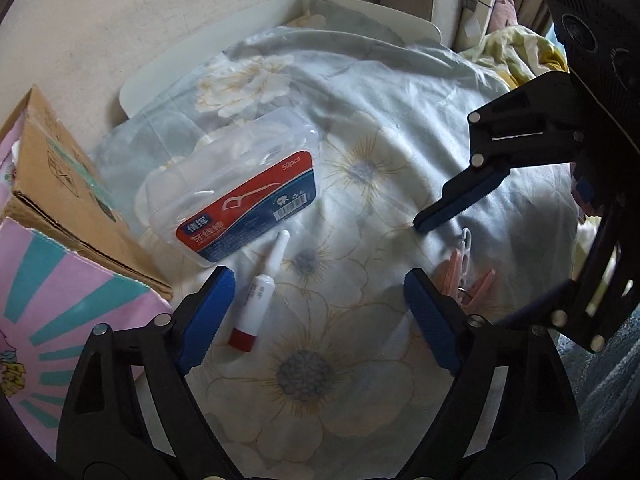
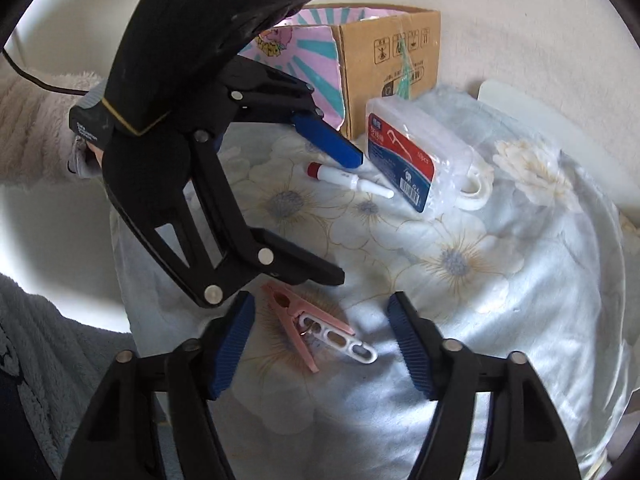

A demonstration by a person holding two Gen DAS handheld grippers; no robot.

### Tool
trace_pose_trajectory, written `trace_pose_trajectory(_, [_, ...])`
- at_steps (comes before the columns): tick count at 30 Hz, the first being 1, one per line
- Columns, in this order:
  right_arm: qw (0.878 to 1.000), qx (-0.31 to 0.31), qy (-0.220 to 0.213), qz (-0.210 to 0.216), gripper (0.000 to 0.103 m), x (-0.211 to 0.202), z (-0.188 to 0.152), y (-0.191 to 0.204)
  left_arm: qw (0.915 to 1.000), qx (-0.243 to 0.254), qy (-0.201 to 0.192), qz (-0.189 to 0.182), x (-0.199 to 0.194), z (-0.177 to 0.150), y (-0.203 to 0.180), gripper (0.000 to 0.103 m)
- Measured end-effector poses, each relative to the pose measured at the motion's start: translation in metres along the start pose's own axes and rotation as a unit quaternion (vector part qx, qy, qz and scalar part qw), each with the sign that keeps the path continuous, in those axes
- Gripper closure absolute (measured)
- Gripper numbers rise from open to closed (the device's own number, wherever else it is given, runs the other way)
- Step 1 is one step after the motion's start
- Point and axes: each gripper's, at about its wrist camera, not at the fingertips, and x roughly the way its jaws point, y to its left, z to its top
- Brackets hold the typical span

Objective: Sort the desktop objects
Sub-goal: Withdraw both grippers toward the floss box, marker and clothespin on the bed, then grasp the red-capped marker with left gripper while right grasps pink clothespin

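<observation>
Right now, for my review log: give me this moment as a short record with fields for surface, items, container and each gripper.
surface: floral bedsheet
items: dental floss pick box; small white tube with red cap; pink clothespin with a white clip lying across it
container: cardboard box, behind the floss pick box
left gripper: open, empty, tube by its left finger
right gripper: open, empty, clothespin between its fingers

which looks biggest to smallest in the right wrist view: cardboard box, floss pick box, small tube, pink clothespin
1. cardboard box, partly hidden behind the left gripper
2. floss pick box
3. pink clothespin and small tube: similar; the clothespin lies nearer the camera, so their order is unsure.
</observation>
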Motion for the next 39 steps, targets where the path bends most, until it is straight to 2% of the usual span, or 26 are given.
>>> trace_pose_trajectory(4, [1.0, -0.023, -0.001, -0.002, 0.068, -0.003, 0.0, 0.001, 1.0, -0.003, -0.003, 0.001, -0.002, 0.0, 0.0, 0.029])
trace_pose_trajectory(11, [0.997, -0.075, 0.009, -0.028, 0.076, -0.003, -0.001, 0.015, 0.9999, -0.012, -0.001, 0.005, -0.008, -0.001, 0.002, 0.053])
trace_pose_trajectory(16, [0.994, -0.101, 0.02, -0.045, 0.08, -0.001, 0.001, 0.022, 0.9997, -0.022, 0.003, 0.009, -0.01, 0.0, 0.007, 0.085])
trace_pose_trajectory(18, [0.993, -0.108, 0.023, -0.051, 0.082, 0.0, 0.002, 0.024, 0.9995, -0.029, 0.005, 0.01, -0.011, 0.0, 0.011, 0.093])
trace_pose_trajectory(24, [0.992, -0.104, 0.026, -0.061, 0.082, 0.004, -0.004, 0.02, 0.9991, -0.039, 0.012, 0.014, -0.011, -0.001, 0.012, 0.093])
trace_pose_trajectory(29, [0.995, -0.072, 0.019, -0.066, 0.082, -0.001, -0.003, 0.013, 0.9986, -0.047, 0.018, 0.017, -0.016, -0.002, 0.011, 0.093])
trace_pose_trajectory(39, [0.994, -0.039, 0.016, -0.1, 0.082, -0.024, -0.005, 0.016, 0.9969, -0.077, 0.001, 0.012, -0.046, -0.001, 0.009, 0.093])
